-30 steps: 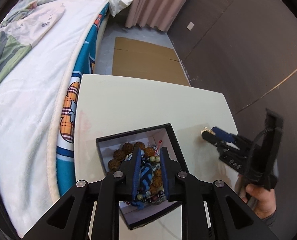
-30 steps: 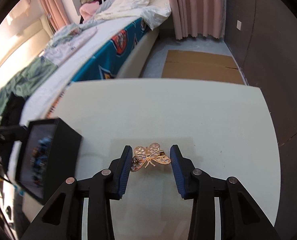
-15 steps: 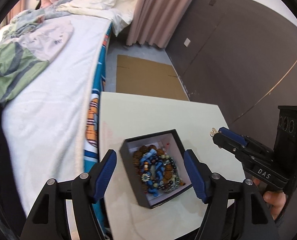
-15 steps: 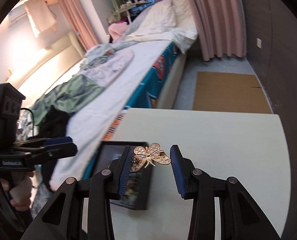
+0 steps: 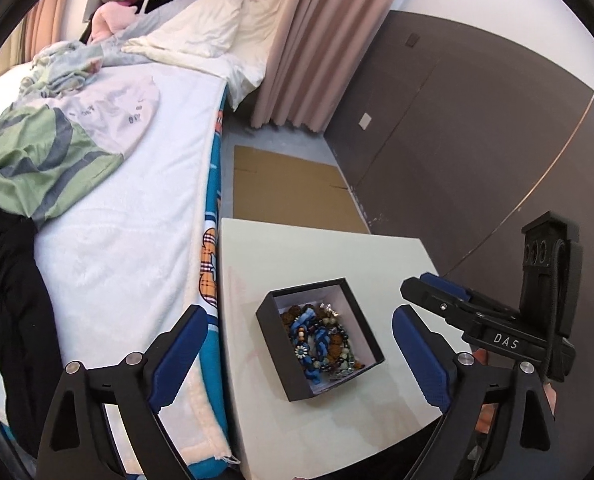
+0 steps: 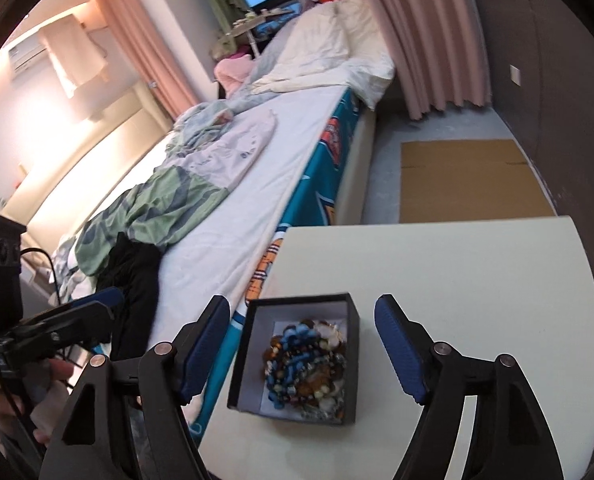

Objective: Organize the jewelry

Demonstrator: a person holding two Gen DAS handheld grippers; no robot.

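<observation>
A black square box (image 5: 277,344) with a white lining sits on the cream table (image 5: 297,256) and holds a heap of beaded bracelets (image 5: 317,340) in blue, brown and green. It also shows in the right wrist view (image 6: 351,344), with the jewelry pile (image 6: 305,368) inside. My left gripper (image 5: 299,354) is open and empty, raised above the box. My right gripper (image 6: 303,348) is open and empty, also above the box. The right gripper shows from the side in the left wrist view (image 5: 437,296). The gold butterfly brooch cannot be picked out in the pile.
A bed (image 5: 117,200) with white bedding and crumpled clothes runs along the table's left side. Flattened cardboard (image 5: 289,192) lies on the floor beyond the table. A dark wall (image 5: 457,140) stands to the right. Pink curtains (image 5: 297,40) hang at the back.
My right gripper has opened and the gold butterfly brooch has left it, over the box. My left gripper let go of the bracelets, opened wide and lifted up away from the box.
</observation>
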